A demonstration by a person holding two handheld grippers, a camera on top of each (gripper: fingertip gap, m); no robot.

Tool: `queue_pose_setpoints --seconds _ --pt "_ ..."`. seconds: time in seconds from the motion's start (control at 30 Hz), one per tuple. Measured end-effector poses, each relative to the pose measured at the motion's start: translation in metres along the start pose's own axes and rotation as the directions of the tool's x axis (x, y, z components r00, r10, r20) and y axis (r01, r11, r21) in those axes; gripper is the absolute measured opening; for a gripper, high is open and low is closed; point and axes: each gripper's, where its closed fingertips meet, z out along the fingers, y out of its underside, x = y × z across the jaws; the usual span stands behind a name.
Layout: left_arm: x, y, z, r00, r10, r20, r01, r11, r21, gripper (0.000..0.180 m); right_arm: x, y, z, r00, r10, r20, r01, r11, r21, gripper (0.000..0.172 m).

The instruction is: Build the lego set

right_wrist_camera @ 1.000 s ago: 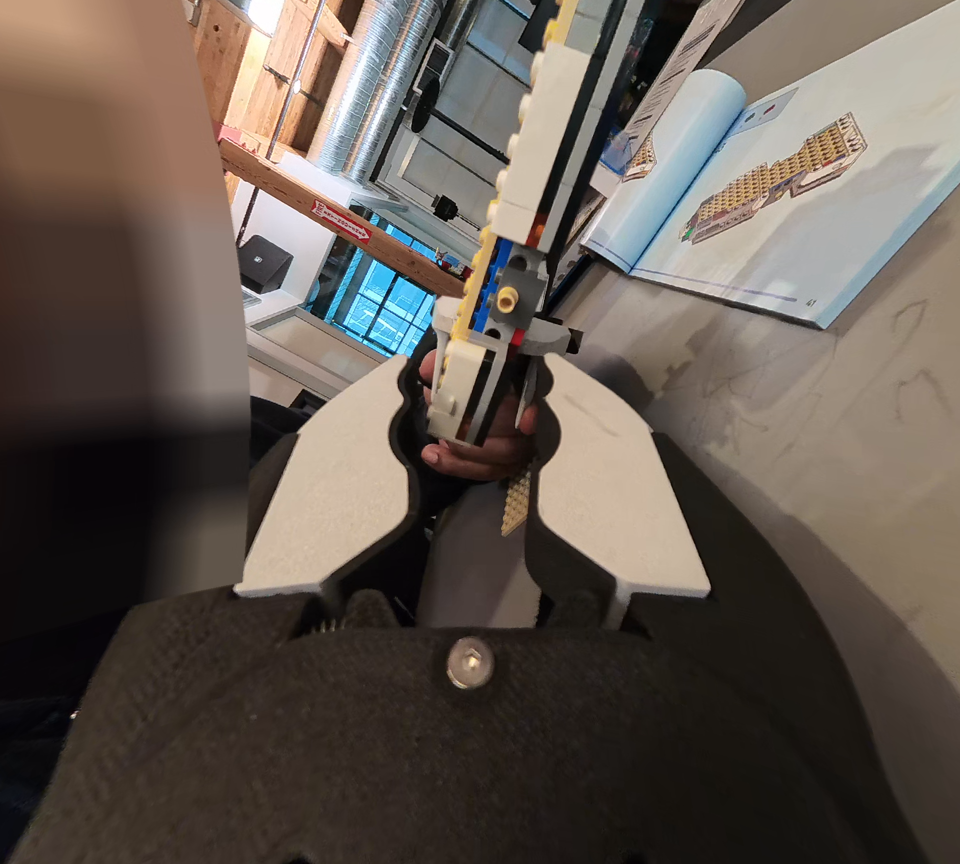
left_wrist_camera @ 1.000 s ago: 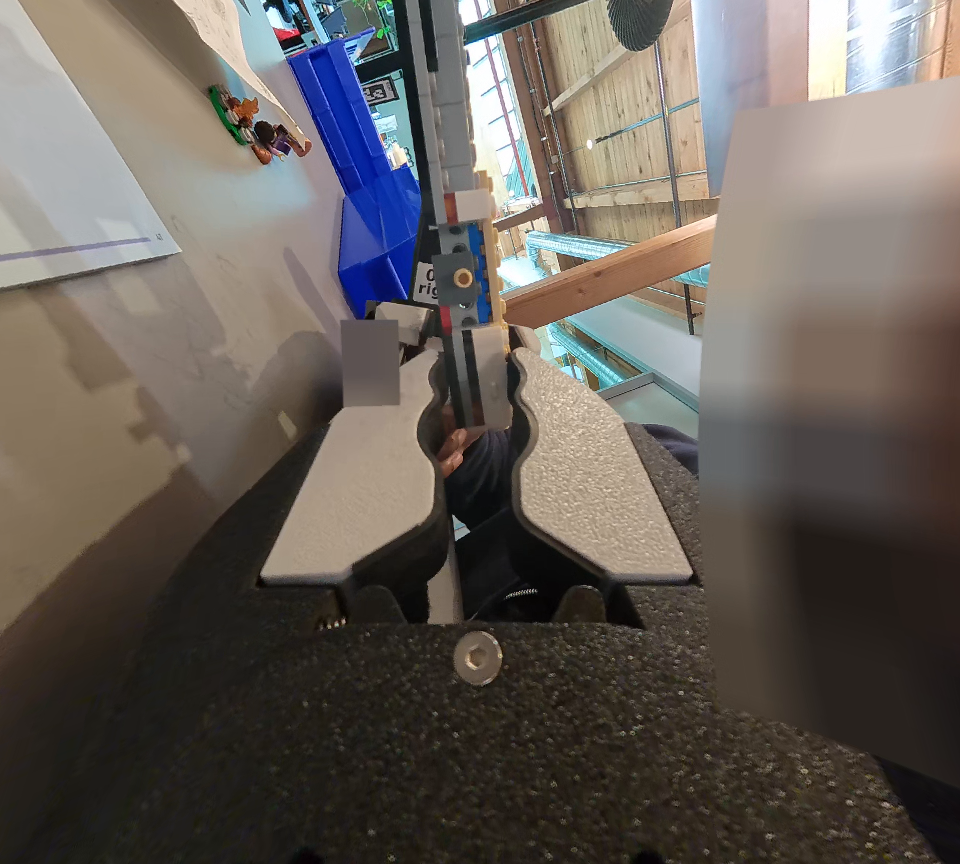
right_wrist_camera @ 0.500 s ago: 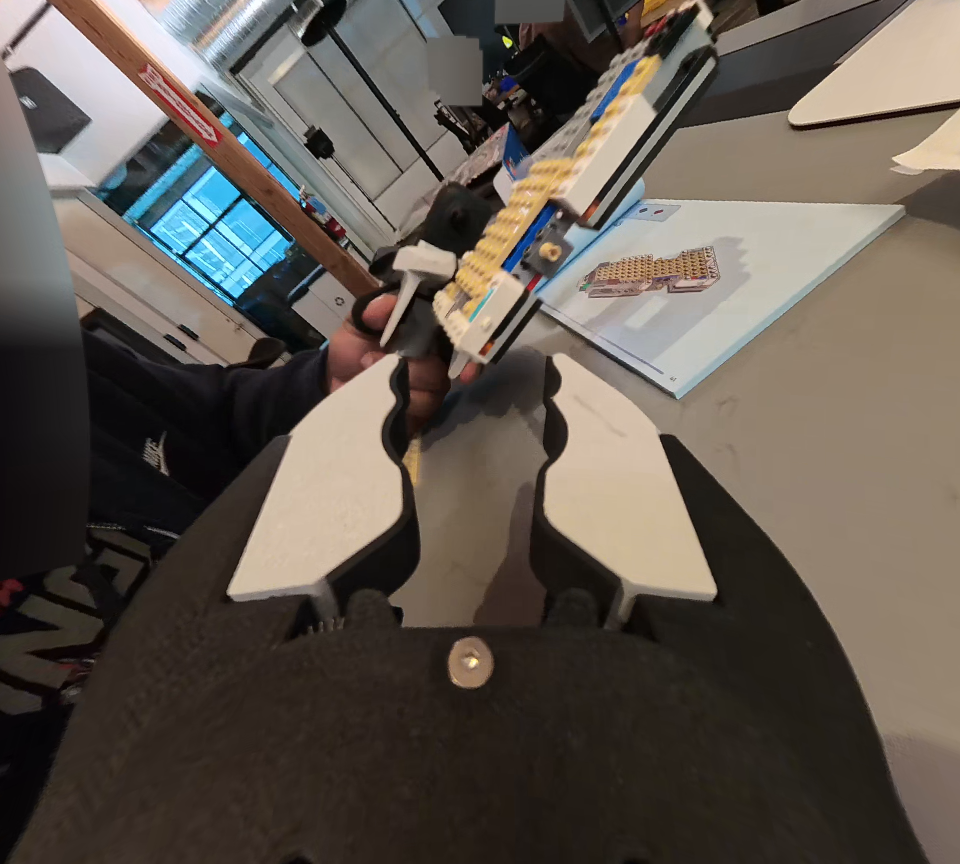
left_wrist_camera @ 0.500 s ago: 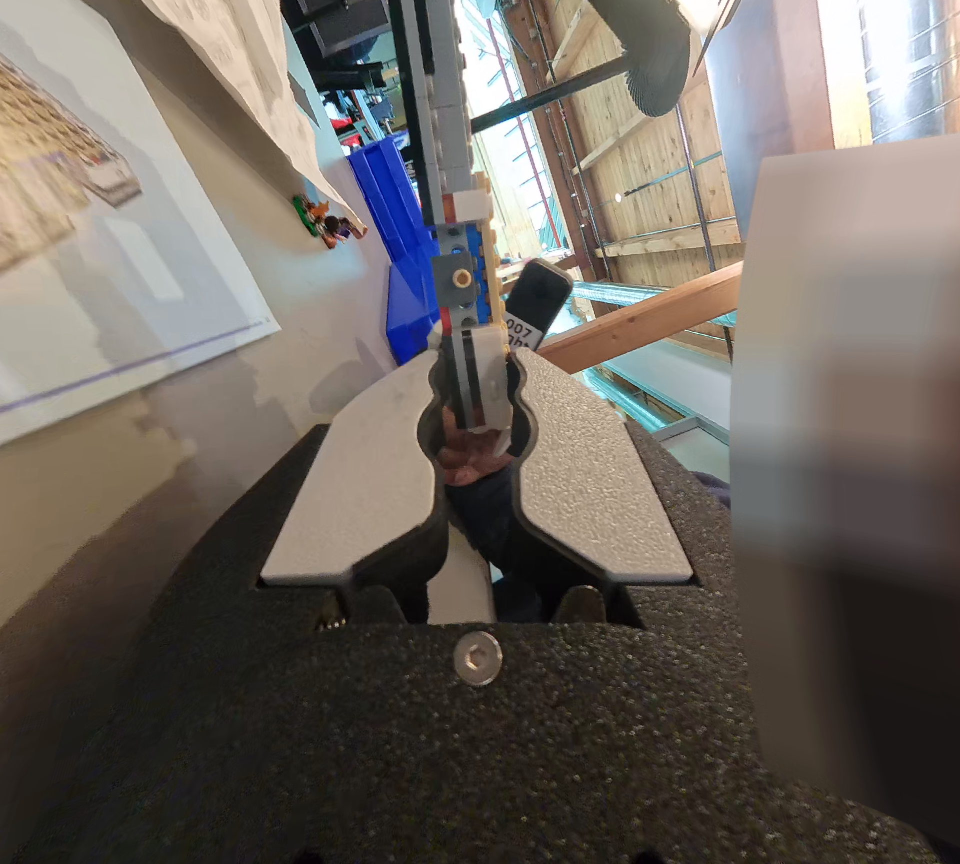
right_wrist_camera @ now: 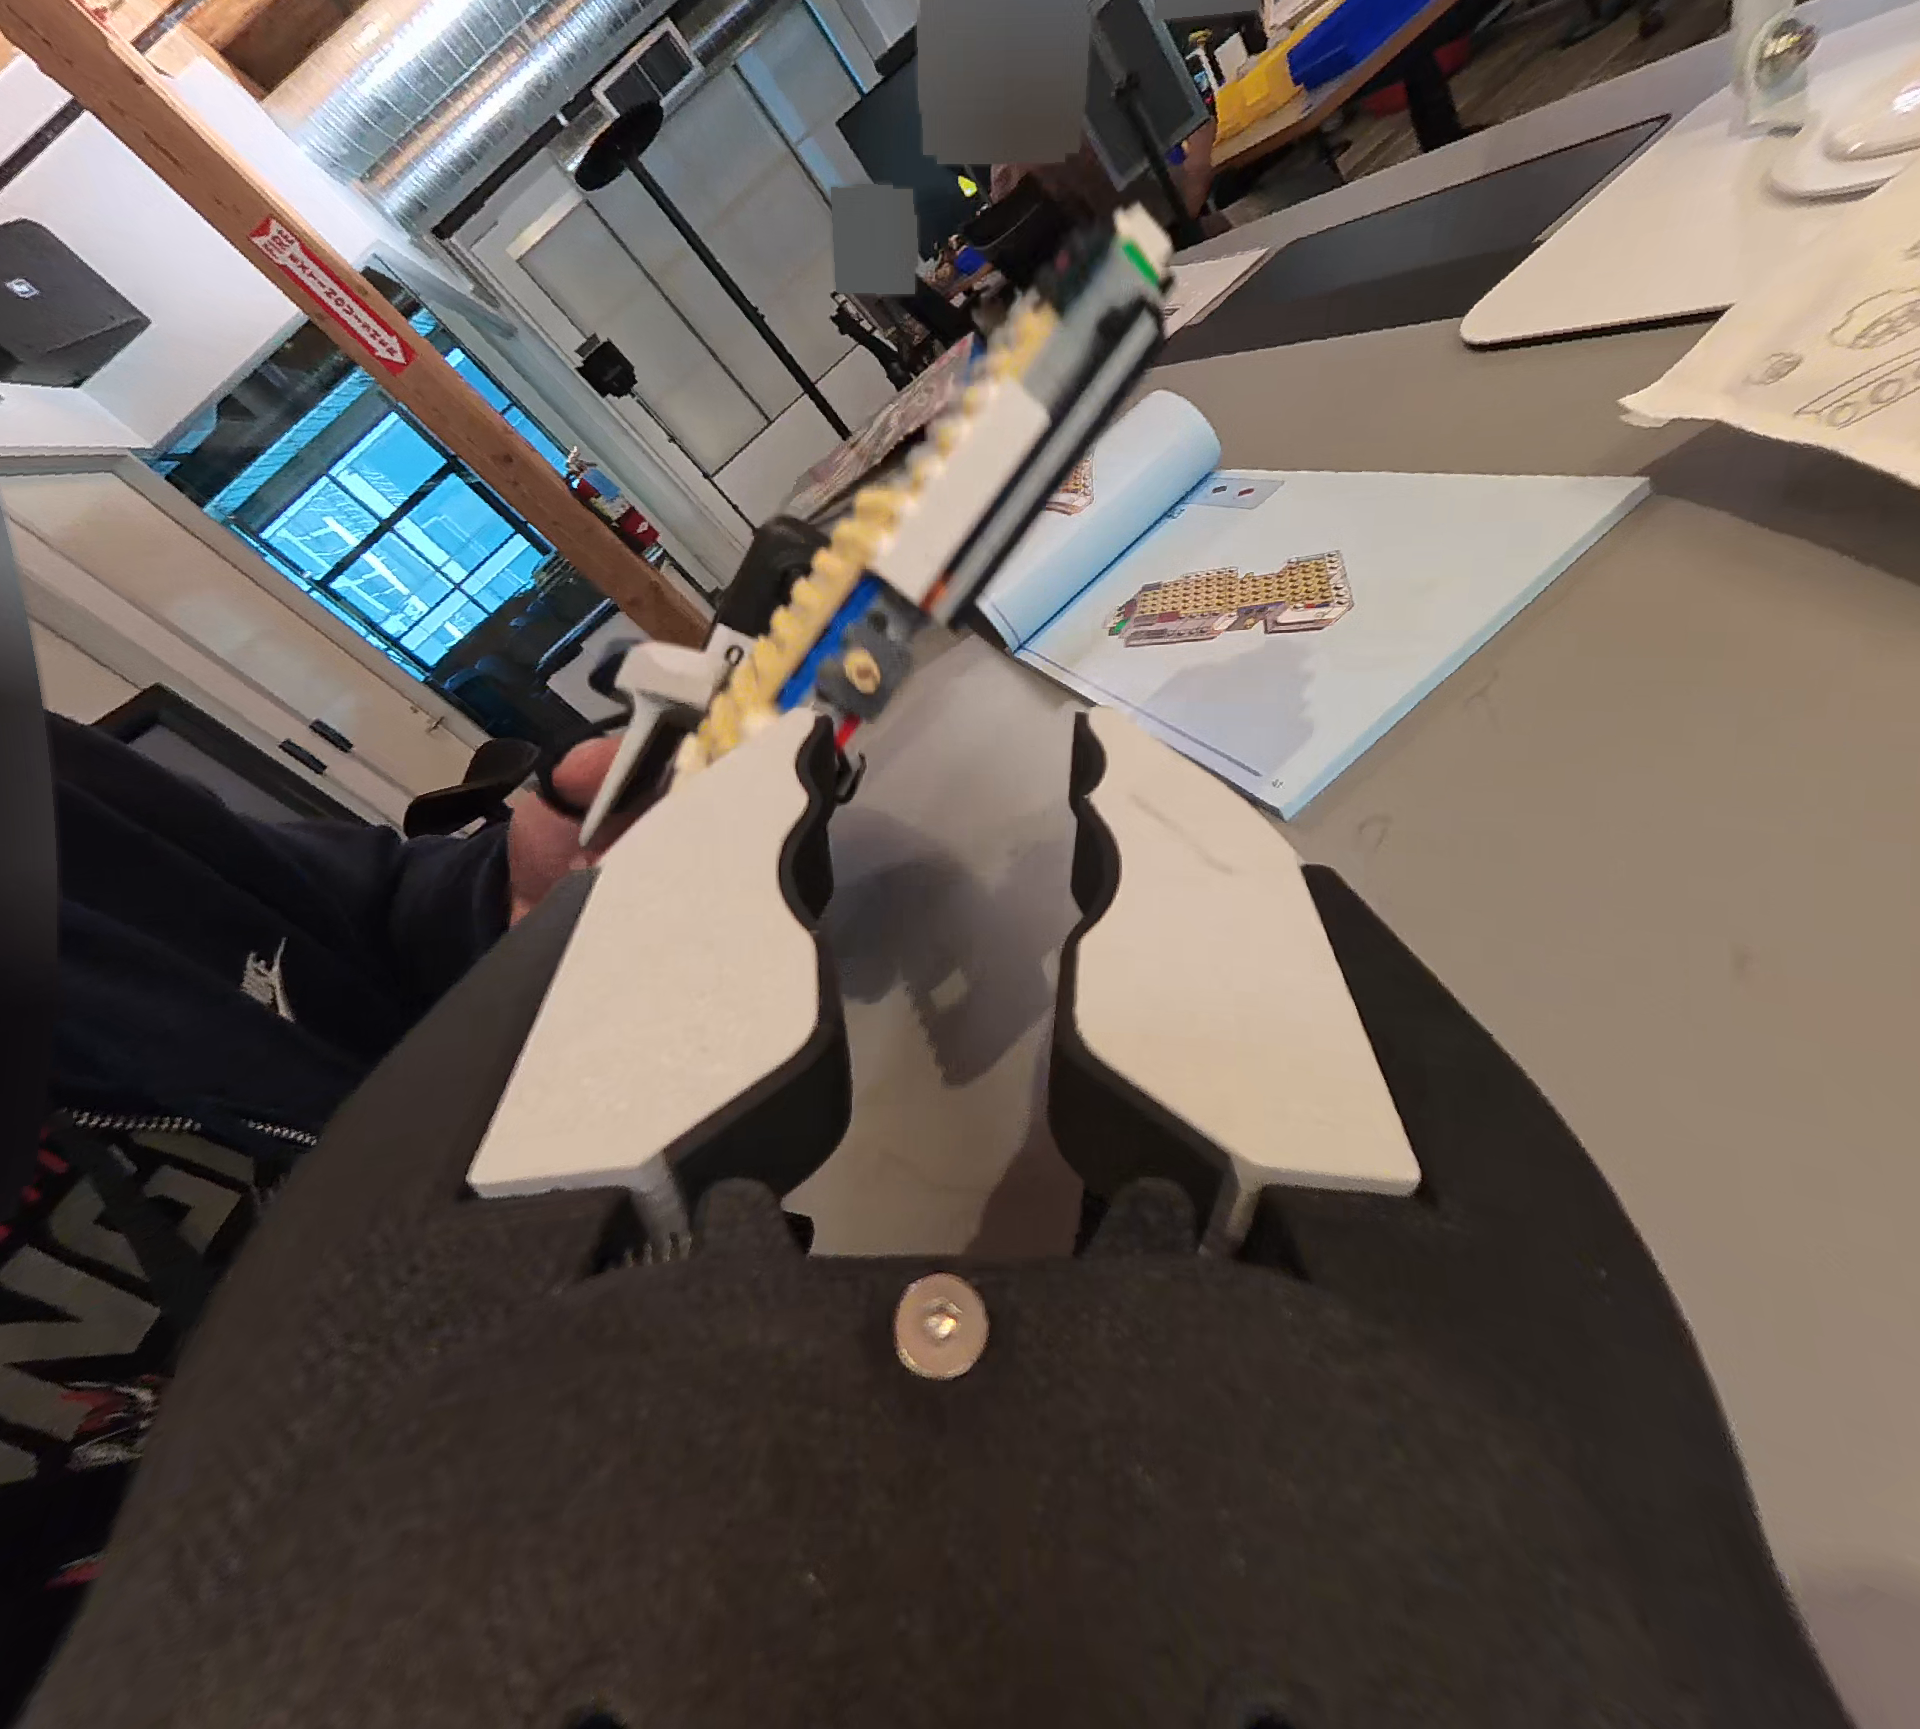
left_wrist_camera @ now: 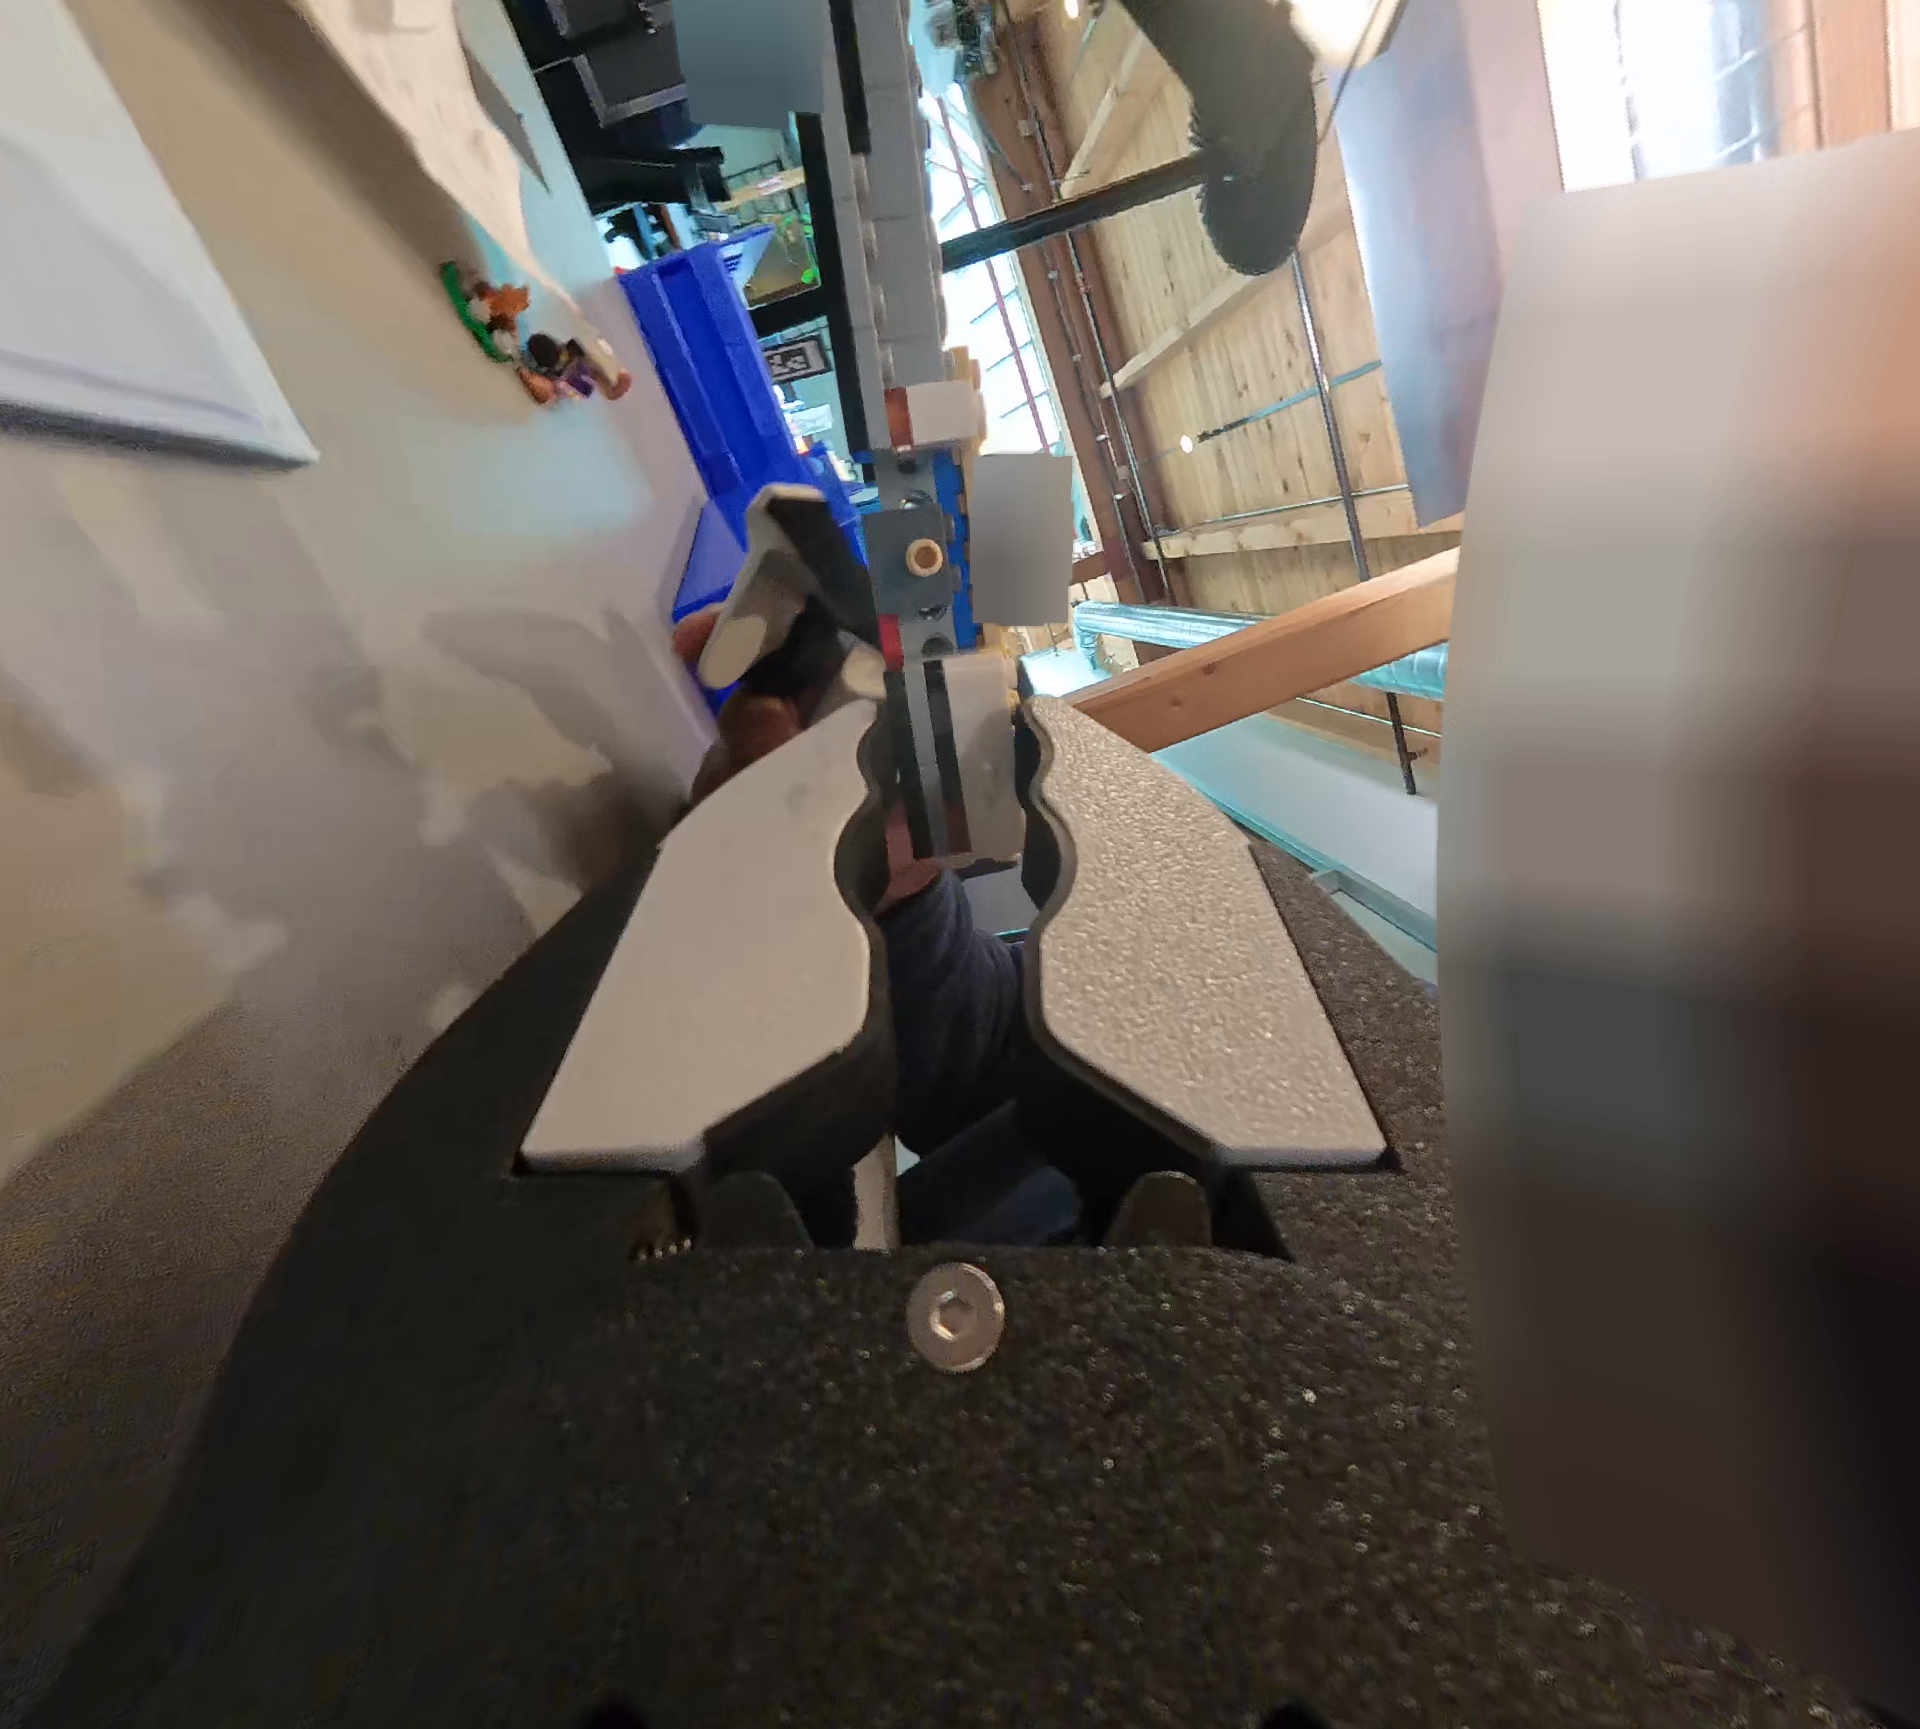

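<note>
- The left gripper (left_wrist_camera: 951,770) is closed narrow on the near end of a long, flat model of plastic building bricks (left_wrist_camera: 894,277), grey, white and black with a blue part and tan studs. Both grey fingers (left_wrist_camera: 1132,858) press against its end.
- The brick model stands straight out ahead of the left gripper, edge-on in that view. A dark grey block with a tan pin (left_wrist_camera: 914,552) sits on it just past the fingertips.
- Just to the left of the left fingertips are the fingertips of the right gripper (left_wrist_camera: 769,599), tilted and close to the model.
- The right gripper (right_wrist_camera: 951,754) stands wide, and between its fingers only the grey tabletop (right_wrist_camera: 1558,952) is seen.
- In the right wrist view the brick model (right_wrist_camera: 977,474) runs from the tip of the left-side finger (right_wrist_camera: 727,806) up and away to the right, held in the air over the tabletop. The finger hides the model's end, so I cannot tell if they touch.
- Ahead and to the right of the right gripper, an open pale blue instruction booklet (right_wrist_camera: 1351,578) lies flat on the tabletop.
- Farther right lies a white sheet with line drawings (right_wrist_camera: 1818,370).
- Far to the left of the left gripper, small colourful toy figures (left_wrist_camera: 540,339) stand on the tabletop, with blue plastic bins (left_wrist_camera: 717,370) behind them.
</note>
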Motion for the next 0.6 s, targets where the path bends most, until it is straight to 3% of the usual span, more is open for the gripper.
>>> queue_pose_setpoints --seconds 0.13,0.37,0.6 --pt "-0.018 0.005 -0.007 0.998 -0.002 0.071 0.001 1.000 0.004 0.021 -0.003 -0.002 -0.004 1.000 0.002 0.014 -0.002 1.000 0.007 0.044" --pt "-0.026 -0.034 -0.029 0.987 0.063 0.146 -0.070 0.996 0.046 0.021 -0.008 0.005 0.001 0.995 -0.102 0.004 0.102 0.994 -0.049 0.046" --pt "-0.014 -0.019 0.003 0.997 0.006 0.082 -0.008 1.000 0.021 0.021 -0.027 -0.009 0.004 0.946 -0.323 0.014 0.321 0.930 -0.180 0.061"
